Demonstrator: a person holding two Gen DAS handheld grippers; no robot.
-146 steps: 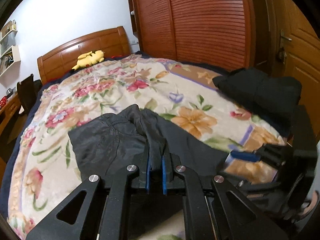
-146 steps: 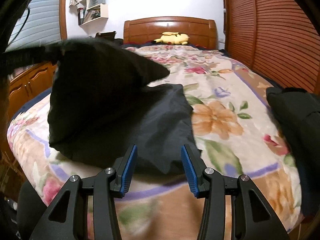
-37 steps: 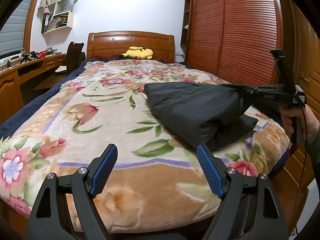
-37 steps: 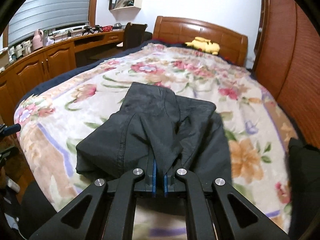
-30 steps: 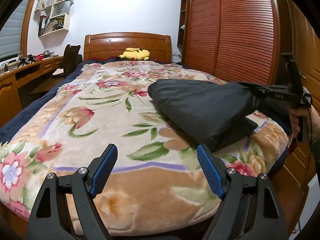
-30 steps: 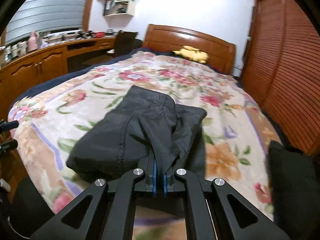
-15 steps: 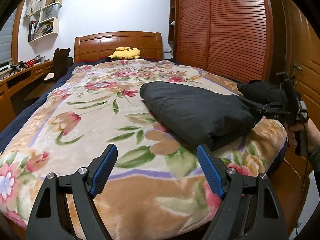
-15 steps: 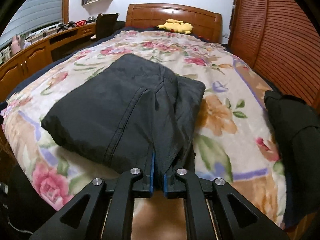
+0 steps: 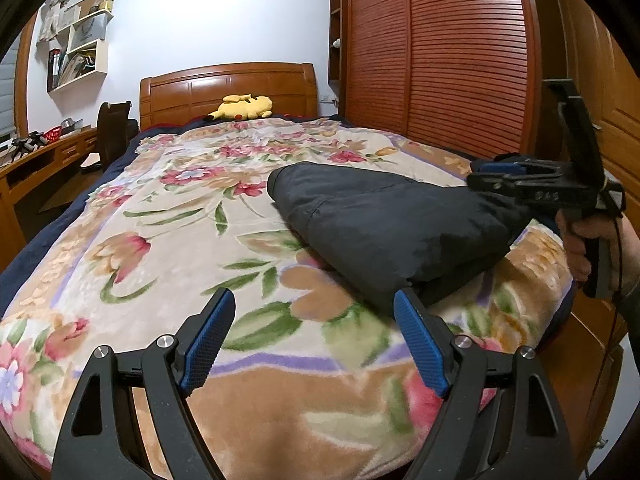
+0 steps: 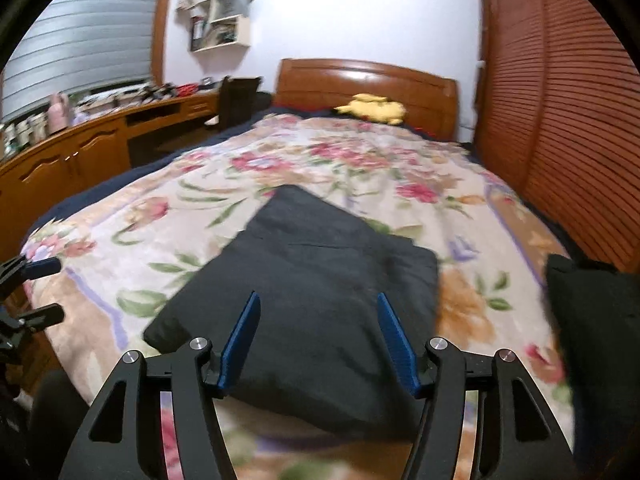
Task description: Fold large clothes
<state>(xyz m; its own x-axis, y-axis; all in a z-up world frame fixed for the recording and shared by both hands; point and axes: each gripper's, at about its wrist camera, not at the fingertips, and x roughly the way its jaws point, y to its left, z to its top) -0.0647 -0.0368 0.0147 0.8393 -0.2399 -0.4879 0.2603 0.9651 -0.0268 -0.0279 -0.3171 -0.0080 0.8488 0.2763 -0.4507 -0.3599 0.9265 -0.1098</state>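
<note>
Your left gripper (image 9: 310,334) hangs low over the near edge of the bed (image 9: 280,432), tilted gently downward, its 2 blue pads spread wide with only the floral blanket (image 9: 160,208) showing between them; the right-hand pad sits just in front of the near corner of the folded dark garment (image 9: 384,220), and whether it touches the cloth you cannot tell from here. That garment lies as 1 folded bundle on the blanket near the foot of the bed, toward the wardrobe (image 9: 440,60) side. Your right gripper (image 10: 318,336) points forward and slightly down over the garment's near edge; its jaws have just been opening and now stand apart, the cloth lying below and between the pads without being pinched. In the left wrist view your right hand (image 9: 592,248) is wrapped around that gripper's handle at the bed's corner, with the tool held roughly level above the bundle. A second dark pile (image 10: 592,320) sits at the bed's right edge, and a yellow plush toy (image 9: 244,106) rests by the headboard (image 9: 228,88).
</note>
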